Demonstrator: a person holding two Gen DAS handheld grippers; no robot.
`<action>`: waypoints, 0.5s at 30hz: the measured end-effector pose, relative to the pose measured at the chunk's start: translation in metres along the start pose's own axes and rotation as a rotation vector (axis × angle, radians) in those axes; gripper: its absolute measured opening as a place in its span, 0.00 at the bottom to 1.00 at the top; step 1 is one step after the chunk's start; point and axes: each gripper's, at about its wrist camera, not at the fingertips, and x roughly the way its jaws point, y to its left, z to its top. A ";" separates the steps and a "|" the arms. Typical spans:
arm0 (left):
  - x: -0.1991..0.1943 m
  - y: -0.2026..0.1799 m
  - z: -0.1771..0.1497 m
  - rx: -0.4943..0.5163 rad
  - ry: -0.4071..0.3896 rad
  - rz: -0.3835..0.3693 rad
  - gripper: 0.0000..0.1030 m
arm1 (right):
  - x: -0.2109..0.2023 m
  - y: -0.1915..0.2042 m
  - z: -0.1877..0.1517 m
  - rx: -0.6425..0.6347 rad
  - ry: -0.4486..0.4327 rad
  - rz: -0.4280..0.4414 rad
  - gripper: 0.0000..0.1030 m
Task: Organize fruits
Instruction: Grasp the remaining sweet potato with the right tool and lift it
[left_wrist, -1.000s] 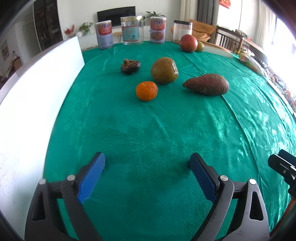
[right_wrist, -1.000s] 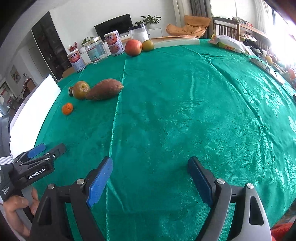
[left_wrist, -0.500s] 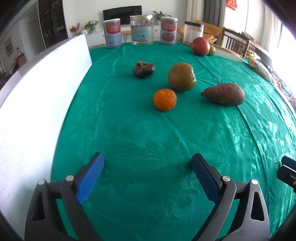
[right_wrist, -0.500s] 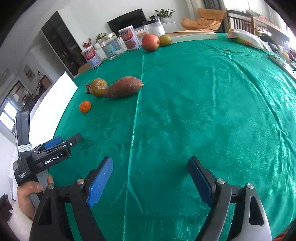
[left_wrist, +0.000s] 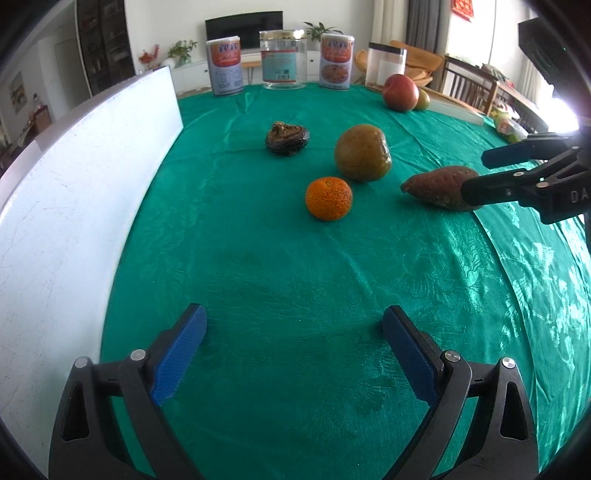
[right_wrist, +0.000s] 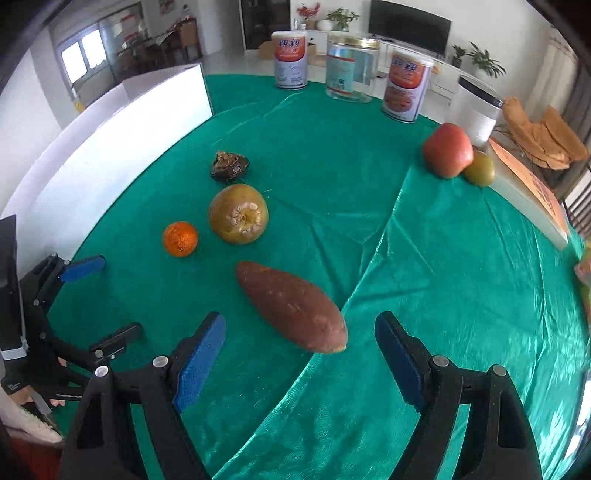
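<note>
My right tool (right_wrist: 299, 356) hangs wide and empty just near of the sweet potato (right_wrist: 291, 306), whose long axis runs far-left to near-right, nearer than my left tool (left_wrist: 293, 356).

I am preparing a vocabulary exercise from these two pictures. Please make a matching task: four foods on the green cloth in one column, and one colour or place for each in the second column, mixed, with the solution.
Column 1
1. small round orange mandarin
2. long reddish-brown sweet potato
3. large round red apple
4. dark wrinkled dried fruit

Column 2
A. touches a small green fruit
B. nearest to the white board
C. lies just ahead of the open right tool
D. bright orange, pitted skin

Pairs: 1-D, 2-C, 3-A, 4-B
</note>
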 end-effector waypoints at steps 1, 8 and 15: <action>0.000 0.000 0.000 0.000 0.000 0.000 0.94 | 0.007 0.001 0.004 -0.018 0.016 0.006 0.81; 0.000 0.000 0.000 0.000 0.000 0.000 0.94 | 0.015 0.004 0.011 -0.045 0.123 0.193 0.75; 0.000 0.000 0.000 -0.001 0.000 0.000 0.95 | 0.027 0.006 0.022 0.000 0.187 0.159 0.74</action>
